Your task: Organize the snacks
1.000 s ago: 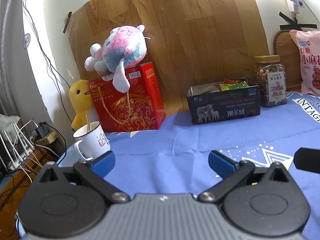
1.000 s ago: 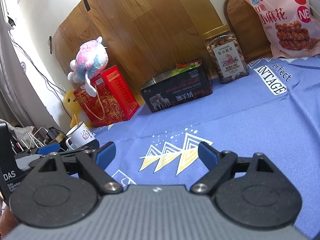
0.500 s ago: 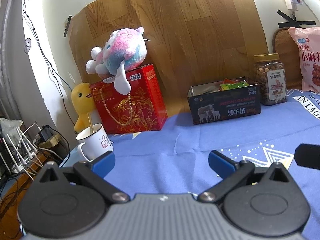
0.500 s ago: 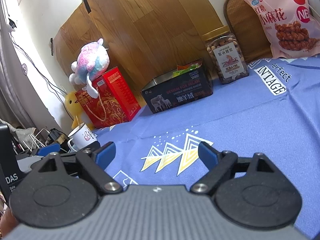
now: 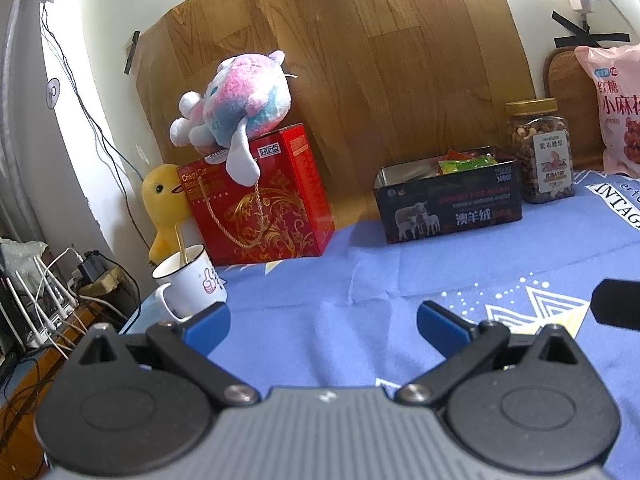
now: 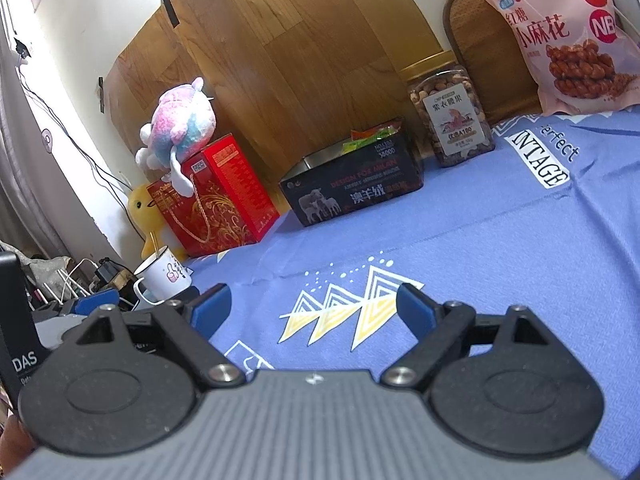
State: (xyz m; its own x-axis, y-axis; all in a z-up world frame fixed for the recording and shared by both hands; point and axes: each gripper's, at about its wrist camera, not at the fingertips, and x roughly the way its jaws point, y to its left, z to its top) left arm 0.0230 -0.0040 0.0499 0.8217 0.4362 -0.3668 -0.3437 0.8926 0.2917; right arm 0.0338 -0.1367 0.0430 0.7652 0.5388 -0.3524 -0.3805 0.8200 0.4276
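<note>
A black tin box [image 5: 450, 210] with small snack packets [image 5: 466, 162] inside stands at the back of the blue cloth; it also shows in the right wrist view [image 6: 352, 190]. A jar of nuts [image 5: 540, 152] [image 6: 452, 120] stands right of it, and a pink snack bag [image 5: 616, 108] [image 6: 568, 44] leans at the far right. My left gripper [image 5: 322, 322] is open and empty, low over the cloth, well short of the box. My right gripper [image 6: 314, 308] is open and empty, to the right of the left one.
A red gift box [image 5: 256, 208] with a plush toy [image 5: 232, 96] on top stands back left, a yellow duck [image 5: 166, 208] beside it. A white mug [image 5: 188, 284] with a stick sits near the left table edge. Cables and routers [image 5: 44, 312] lie beyond that edge.
Both grippers have drifted slightly; the scene sits a little lower and nearer in the views. Both stay open and empty.
</note>
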